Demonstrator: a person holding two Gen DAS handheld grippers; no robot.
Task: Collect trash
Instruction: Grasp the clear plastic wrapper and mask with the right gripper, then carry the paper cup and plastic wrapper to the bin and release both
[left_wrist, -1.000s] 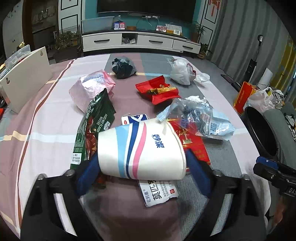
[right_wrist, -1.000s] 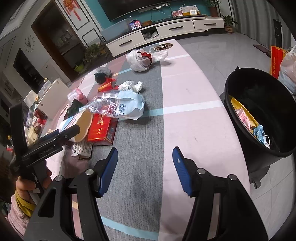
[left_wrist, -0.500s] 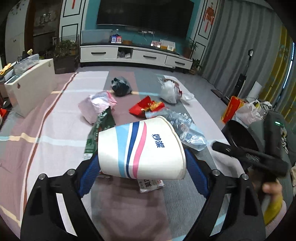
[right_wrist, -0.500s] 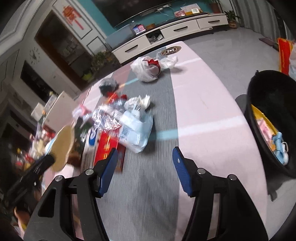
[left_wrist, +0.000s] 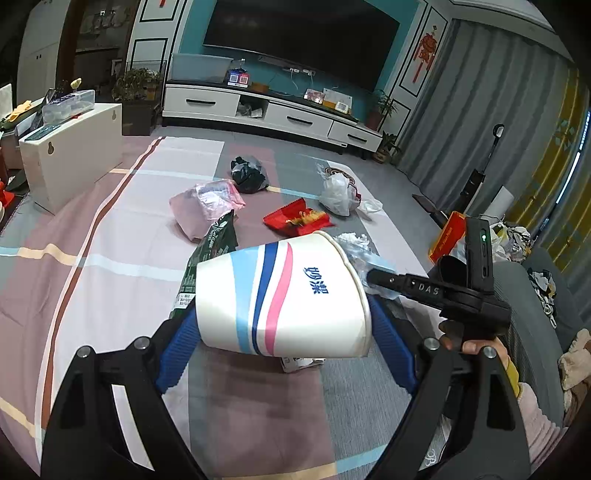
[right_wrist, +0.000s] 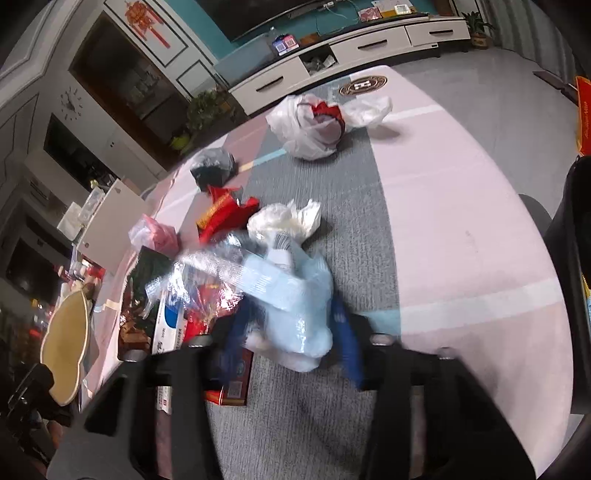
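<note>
Carpet (left_wrist: 122, 236) in pink, grey and mauve blocks carries everything we see, so we place things from the paper cup (left_wrist: 280, 299), the white one with blue and pink stripes. We hold it lying sideways in our left gripper (left_wrist: 282, 332), blue pads pressed on its base and its rim, lifted clear of the carpet. Behind the cup, against the far wall, runs a white TV cabinet (left_wrist: 273, 114). Right of the cup, at the carpet's edge, stands the black trash bin (right_wrist: 576, 236), only its rim and wall showing in the right wrist view. Just right of the cup is our right gripper (right_wrist: 291, 339), whose jaws have just been closing; its blue pads now squeeze a crumpled pale blue plastic bag (right_wrist: 295, 295) that lies on the carpet. Beyond the cup and to its right sits a white plastic bag (left_wrist: 338, 192) with something red inside. Beyond it and to the left lies a pink plastic bag (left_wrist: 203, 206), and farther back a black bag (left_wrist: 249, 173). Directly behind the cup is a red snack wrapper (left_wrist: 297, 219). Touching the cup's left side from behind, a dark green wrapper (left_wrist: 214, 251) lies flat. Beneath the blue bag a red box (right_wrist: 232, 380) shows.
</note>
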